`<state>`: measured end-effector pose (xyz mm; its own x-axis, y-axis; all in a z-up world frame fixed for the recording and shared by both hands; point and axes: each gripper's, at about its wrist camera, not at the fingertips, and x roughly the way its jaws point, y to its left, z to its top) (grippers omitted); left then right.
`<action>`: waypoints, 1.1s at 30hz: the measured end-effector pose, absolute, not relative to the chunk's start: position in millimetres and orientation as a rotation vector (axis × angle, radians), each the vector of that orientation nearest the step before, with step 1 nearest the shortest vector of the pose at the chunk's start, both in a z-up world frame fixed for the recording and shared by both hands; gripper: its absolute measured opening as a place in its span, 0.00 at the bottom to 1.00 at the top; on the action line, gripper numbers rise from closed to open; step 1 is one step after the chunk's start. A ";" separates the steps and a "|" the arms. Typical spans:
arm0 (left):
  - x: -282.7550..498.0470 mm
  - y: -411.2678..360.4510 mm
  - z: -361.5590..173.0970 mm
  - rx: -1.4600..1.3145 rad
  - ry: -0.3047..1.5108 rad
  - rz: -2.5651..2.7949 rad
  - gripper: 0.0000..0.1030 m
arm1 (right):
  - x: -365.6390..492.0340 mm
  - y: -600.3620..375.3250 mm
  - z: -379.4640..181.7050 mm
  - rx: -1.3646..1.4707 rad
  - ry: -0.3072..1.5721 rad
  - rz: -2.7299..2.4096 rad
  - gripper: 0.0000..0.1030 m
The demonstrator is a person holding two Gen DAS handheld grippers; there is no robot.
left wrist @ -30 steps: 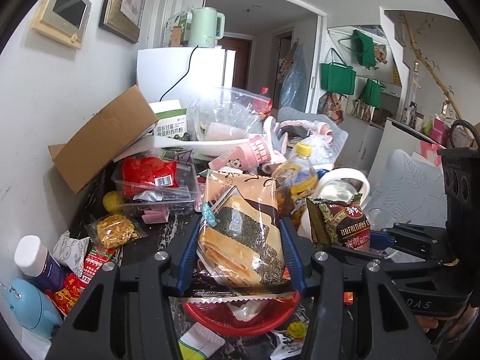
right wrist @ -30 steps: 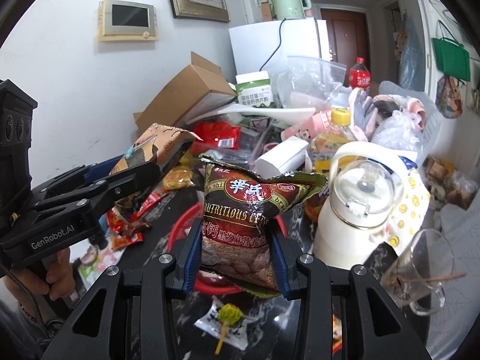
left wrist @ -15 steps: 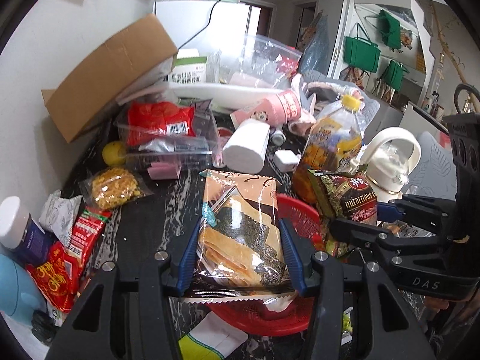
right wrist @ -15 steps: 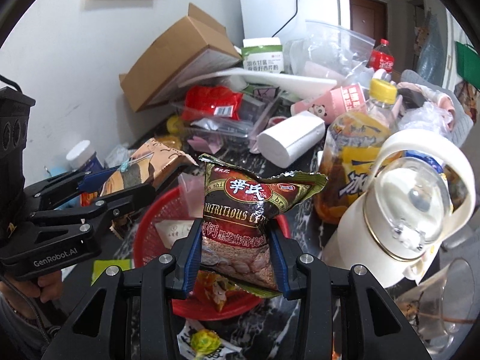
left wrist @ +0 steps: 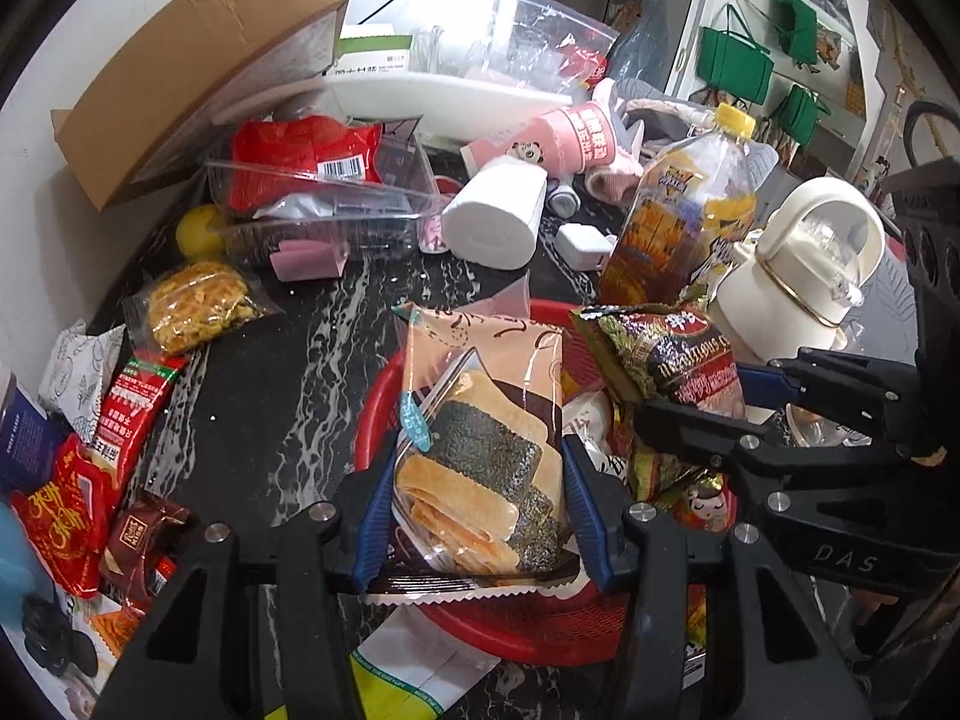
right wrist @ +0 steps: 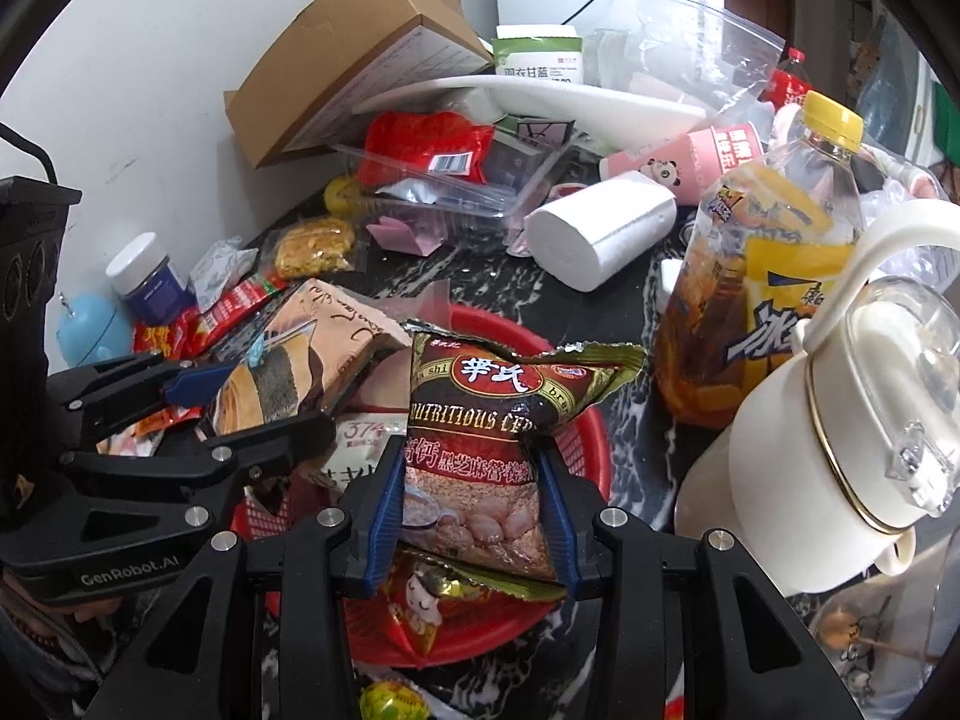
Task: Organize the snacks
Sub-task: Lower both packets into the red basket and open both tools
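Observation:
My left gripper point(left wrist: 480, 516) is shut on a pink seaweed-cracker pack point(left wrist: 480, 420) and holds it low over the red basket point(left wrist: 528, 630). My right gripper point(right wrist: 471, 504) is shut on a dark cereal bag point(right wrist: 486, 444) and holds it over the same red basket point(right wrist: 576, 432). Each gripper shows in the other's view: the right gripper point(left wrist: 708, 402) with its cereal bag point(left wrist: 678, 360), the left gripper point(right wrist: 240, 402) with its cracker pack point(right wrist: 300, 354). Small snack packets point(right wrist: 414, 600) lie inside the basket.
On the black marble counter point(left wrist: 270, 372) lie loose snacks at the left: a waffle pack point(left wrist: 192, 306) and red packets point(left wrist: 132, 402). A tea bottle point(right wrist: 750, 276), white kettle point(right wrist: 840, 438), paper roll point(right wrist: 600, 234), clear tray point(left wrist: 318, 210) and cardboard box point(left wrist: 198, 60) crowd the back and right.
Both grippers have tilted down and moved lower toward the red basket, still holding their packs. The basket now sits right under both packs.

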<state>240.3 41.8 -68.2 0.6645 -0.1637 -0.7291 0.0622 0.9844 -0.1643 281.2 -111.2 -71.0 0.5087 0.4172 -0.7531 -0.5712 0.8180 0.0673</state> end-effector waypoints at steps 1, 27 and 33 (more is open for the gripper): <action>240.5 41.8 -69.7 -0.126 0.838 -0.124 0.49 | 282.1 -110.6 -72.1 -0.203 0.847 0.600 0.40; 234.7 36.0 -61.9 -0.092 0.846 -0.083 0.65 | 278.6 -120.6 -60.1 -0.191 0.845 0.531 0.57; 234.3 34.7 -54.3 -0.076 0.833 -0.075 0.70 | 271.9 -123.2 -52.1 -0.196 0.826 0.510 0.57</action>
